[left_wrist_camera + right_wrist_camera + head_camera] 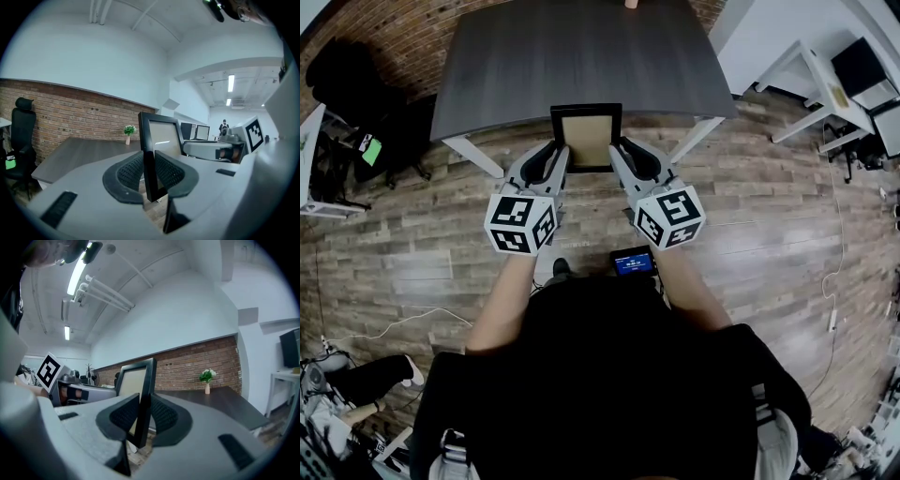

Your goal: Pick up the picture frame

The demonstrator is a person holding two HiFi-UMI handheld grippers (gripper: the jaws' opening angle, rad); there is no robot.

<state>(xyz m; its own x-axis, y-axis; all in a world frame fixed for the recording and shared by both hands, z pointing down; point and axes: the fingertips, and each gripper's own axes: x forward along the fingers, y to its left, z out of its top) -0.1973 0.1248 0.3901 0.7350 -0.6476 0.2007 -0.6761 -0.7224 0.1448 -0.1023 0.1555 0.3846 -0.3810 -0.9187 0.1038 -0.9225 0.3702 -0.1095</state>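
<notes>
Black picture frame (586,139) upright between level left gripper (561,156) and right gripper (617,154), jaws tight on its side edges.

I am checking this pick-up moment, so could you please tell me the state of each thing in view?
Picture frame: upright, gripped on both side edges, bottom edge over the floor.
Left gripper: shut on the frame's left edge.
Right gripper: shut on the frame's right edge.
Plant: standing upright on the far end of the table.
Small screen: lit.
</notes>
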